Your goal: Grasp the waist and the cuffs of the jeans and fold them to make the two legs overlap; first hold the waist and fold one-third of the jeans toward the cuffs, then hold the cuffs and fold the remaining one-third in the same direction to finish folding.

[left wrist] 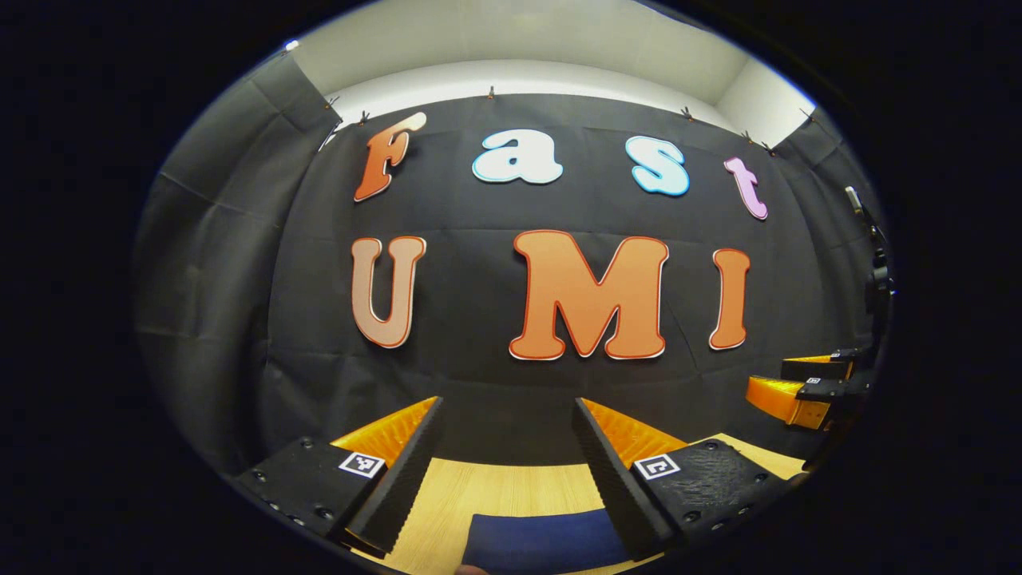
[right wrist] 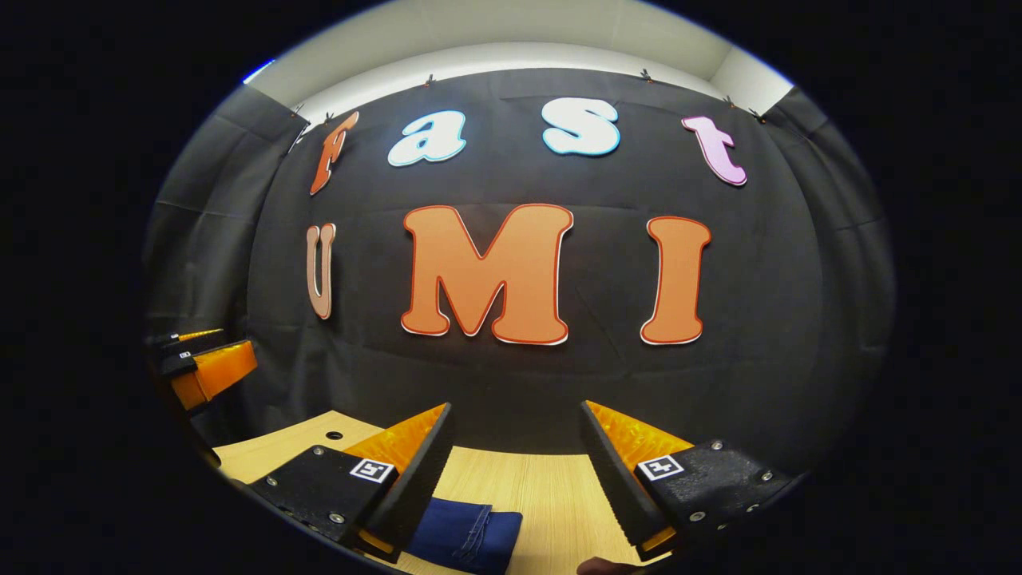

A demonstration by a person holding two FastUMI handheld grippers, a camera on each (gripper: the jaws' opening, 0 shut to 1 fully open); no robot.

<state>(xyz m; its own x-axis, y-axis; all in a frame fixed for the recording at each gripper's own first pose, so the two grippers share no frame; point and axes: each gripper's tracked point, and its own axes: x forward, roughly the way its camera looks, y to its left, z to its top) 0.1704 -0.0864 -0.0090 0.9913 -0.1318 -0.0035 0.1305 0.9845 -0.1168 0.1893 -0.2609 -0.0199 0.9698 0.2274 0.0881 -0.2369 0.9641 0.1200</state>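
Even, fairly bright overhead light, sharp focus, no glare; fisheye bending curves the edges of both views.

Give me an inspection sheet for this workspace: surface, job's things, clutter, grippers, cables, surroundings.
Surface: light wooden table, with a small round hole near its far left part in the right gripper view.
Job's things: dark blue jeans lie on the table at the near edge of both views; a seamed edge shows in the right gripper view. How far they are folded cannot be told.
Clutter: nothing seen.
Grippers: left gripper open, above the table, holding nothing; right gripper open, likewise empty.
Cables: nothing seen.
Surroundings: black cloth wall behind the table, white wall above it.
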